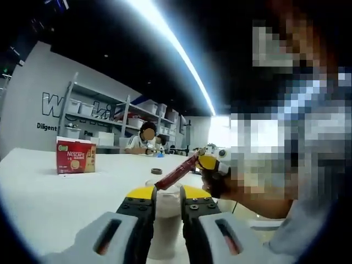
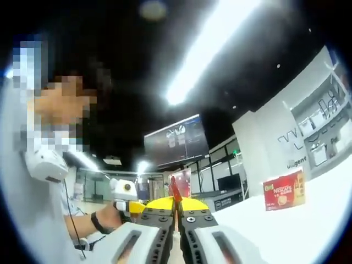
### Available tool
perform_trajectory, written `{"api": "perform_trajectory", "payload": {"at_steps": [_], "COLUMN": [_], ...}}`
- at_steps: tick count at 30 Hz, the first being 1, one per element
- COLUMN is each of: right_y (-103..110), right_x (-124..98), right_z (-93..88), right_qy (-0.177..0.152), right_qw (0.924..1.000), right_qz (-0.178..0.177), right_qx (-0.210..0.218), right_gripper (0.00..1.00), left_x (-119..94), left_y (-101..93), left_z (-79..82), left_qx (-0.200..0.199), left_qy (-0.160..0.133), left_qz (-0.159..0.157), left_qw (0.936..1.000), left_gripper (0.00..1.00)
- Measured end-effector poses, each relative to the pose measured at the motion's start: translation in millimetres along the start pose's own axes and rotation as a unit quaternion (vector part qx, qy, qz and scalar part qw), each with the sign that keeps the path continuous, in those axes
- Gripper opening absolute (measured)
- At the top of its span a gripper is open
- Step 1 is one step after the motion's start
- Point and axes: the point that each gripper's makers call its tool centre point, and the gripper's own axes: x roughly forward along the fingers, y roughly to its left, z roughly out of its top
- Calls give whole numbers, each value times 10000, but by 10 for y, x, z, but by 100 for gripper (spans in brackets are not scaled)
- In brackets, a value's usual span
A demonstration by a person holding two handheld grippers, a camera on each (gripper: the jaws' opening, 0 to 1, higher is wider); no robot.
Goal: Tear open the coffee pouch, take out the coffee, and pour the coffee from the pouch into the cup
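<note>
Slim red coffee pouch [image 1: 177, 172] [image 2: 175, 191] being gripped at both ends by left gripper [image 1: 168, 193] and right gripper [image 2: 176, 205], hanging above white table [image 1: 49, 192], red Nescafe box [image 1: 75, 156] standing behind.

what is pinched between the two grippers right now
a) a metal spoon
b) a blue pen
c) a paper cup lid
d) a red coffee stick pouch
d: in the left gripper view a thin red coffee pouch runs from the left gripper to the right gripper, and in the right gripper view its red end sticks up from that gripper's closed jaws.
</note>
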Motion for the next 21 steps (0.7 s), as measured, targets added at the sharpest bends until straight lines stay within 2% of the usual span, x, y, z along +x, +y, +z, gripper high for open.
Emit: {"api": "perform_trajectory", "payload": {"at_steps": [3, 15, 21], "right_y": [-4, -53, -28], "right_x": [-11, -52, -38], "right_z": [43, 19, 45], "right_qy": [-82, -67, -270], "right_qw": [10000, 9999, 9993], "right_qz": [-12, -87, -32], "right_qx": [-22, 104, 248], "right_gripper": [3, 3, 3], "left_x": [-16, -32, -31], "left_y": [0, 50, 58], "left_z": [-1, -12, -38], "left_qx": [27, -38, -51], "left_qy": [-2, -64, -30], "left_qz": [8, 62, 82], "left_qw": [10000, 10000, 9999], "left_gripper": [20, 20, 20]}}
